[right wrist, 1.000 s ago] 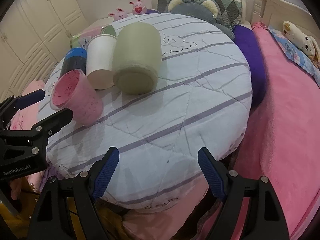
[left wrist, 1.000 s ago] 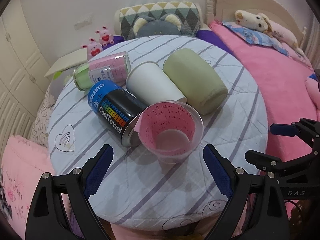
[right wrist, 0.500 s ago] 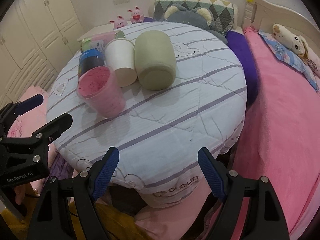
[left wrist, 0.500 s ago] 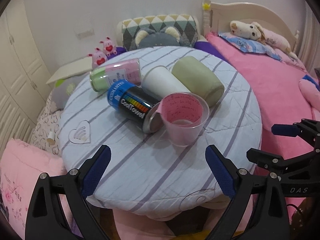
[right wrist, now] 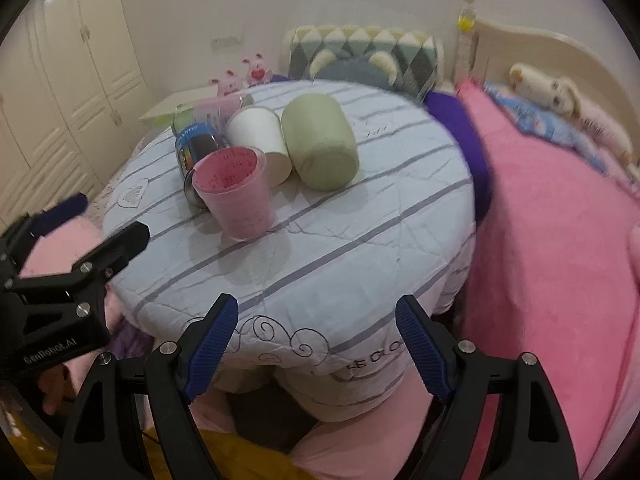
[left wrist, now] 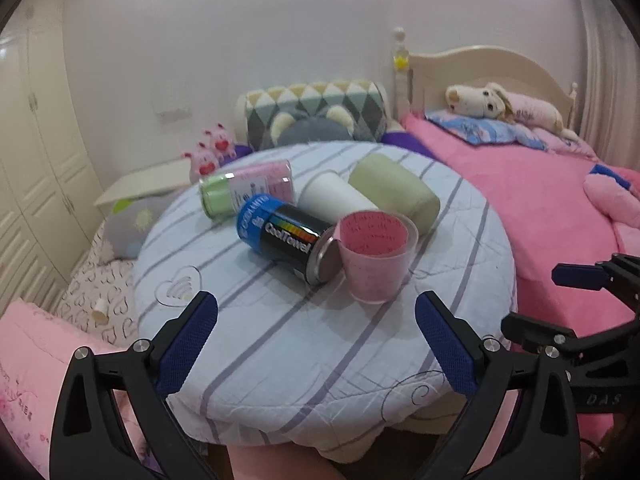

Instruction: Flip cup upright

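Note:
A pink translucent cup (left wrist: 376, 256) stands upright on the round striped table (left wrist: 280, 344), mouth up; it also shows in the right wrist view (right wrist: 236, 194). My left gripper (left wrist: 316, 336) is open and empty, held back from the table's near edge, short of the cup. My right gripper (right wrist: 318, 344) is open and empty, low by the table's front edge. In the left wrist view the right gripper (left wrist: 580, 320) shows at the right; in the right wrist view the left gripper (right wrist: 72, 276) shows at the left.
Lying on their sides behind the pink cup: a black and blue can (left wrist: 288, 236), a white paper cup (left wrist: 336, 200), a green cup (left wrist: 396, 196) and a pink and green bottle (left wrist: 244, 192). A pink bed (left wrist: 540, 208) lies right, white wardrobes (right wrist: 60, 92) left.
Both grippers have pulled back and lowered away from the table, so the table and cups look smaller. The pink cup stays upright and unmoved.

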### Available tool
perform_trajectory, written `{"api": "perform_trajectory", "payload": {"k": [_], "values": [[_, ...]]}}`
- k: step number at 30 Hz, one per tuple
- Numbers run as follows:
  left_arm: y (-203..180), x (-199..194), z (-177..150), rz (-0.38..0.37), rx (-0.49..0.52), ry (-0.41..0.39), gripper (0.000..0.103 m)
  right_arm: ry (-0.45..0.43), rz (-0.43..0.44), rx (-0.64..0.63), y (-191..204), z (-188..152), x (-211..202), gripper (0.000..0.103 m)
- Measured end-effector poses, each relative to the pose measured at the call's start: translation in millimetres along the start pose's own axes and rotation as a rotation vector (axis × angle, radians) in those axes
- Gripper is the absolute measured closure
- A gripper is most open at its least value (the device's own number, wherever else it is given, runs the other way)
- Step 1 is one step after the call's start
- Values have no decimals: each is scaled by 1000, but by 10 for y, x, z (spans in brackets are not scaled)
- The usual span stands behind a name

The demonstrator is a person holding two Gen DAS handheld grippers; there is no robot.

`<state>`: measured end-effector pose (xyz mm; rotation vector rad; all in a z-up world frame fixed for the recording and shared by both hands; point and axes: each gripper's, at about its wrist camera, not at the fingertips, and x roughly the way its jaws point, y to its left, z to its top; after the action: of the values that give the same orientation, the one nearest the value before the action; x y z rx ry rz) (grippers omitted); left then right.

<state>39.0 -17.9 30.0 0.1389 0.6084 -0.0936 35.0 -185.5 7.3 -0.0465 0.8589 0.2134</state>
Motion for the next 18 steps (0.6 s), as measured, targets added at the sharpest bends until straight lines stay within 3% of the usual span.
{"api": "perform_trajectory", "payload": {"k": [7,12,15,18], "values": [[37,-197,-120,-4,-29,-133,1,-140,-34,-18,91,-109,-166,21],[-13,-280,-214,20,-25,-212,1,-271,30,28,64,-227,-260,20],[-18,-301,-265,38,-38,-244,1,-364,19,37,55,-315,-307,20],[-15,-292,-308,44,-57,-257,1,-397,5,42,54,-354,-272,20]]}}
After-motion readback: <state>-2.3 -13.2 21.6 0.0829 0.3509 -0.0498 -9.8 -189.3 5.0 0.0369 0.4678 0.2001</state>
